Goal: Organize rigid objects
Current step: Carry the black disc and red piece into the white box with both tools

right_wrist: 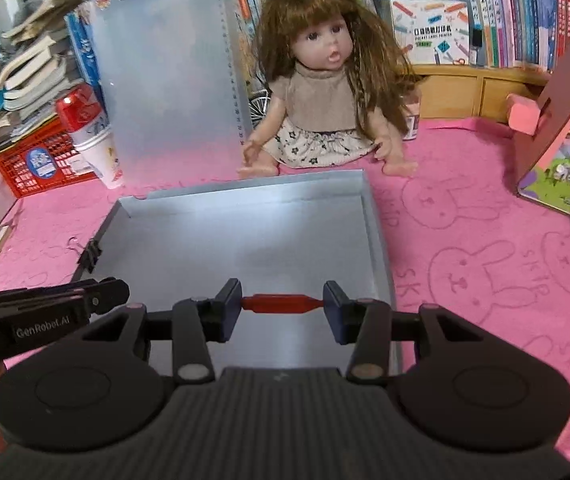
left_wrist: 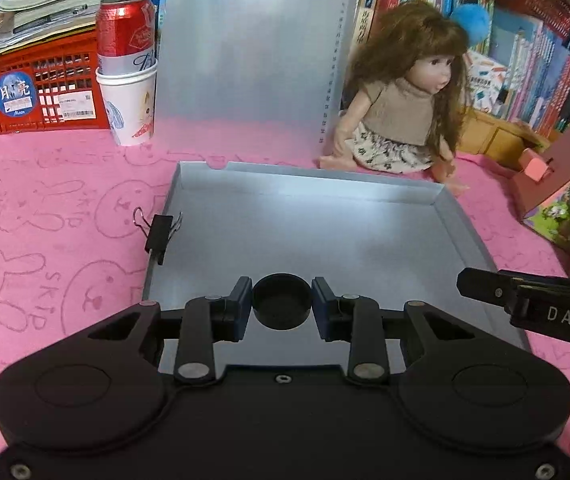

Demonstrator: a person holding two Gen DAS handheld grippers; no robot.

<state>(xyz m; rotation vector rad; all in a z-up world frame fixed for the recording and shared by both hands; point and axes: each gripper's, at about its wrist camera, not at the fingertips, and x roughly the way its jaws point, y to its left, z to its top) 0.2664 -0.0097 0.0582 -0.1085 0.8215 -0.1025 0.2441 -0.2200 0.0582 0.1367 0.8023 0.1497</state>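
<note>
A shallow grey tray (left_wrist: 189, 216) lies on the pink cloth; it also shows in the right wrist view (right_wrist: 377, 232). My left gripper (left_wrist: 281, 307) is shut on a round black cap (left_wrist: 281, 307) and holds it over the tray's near part. My right gripper (right_wrist: 282, 305) is shut on a short red rod-shaped piece (right_wrist: 282, 305), gripped end to end, over the tray's near right part. The right gripper's body shows at the right edge of the left wrist view (left_wrist: 541, 304). The tray's floor looks bare.
A black binder clip (left_wrist: 159, 234) is clamped on the tray's left wall. A doll (left_wrist: 401, 92) sits behind the tray. A red can in a paper cup (left_wrist: 127, 68), a red basket (left_wrist: 29, 92), a grey clipboard (left_wrist: 253, 48) and a pink box (left_wrist: 565, 184) stand around.
</note>
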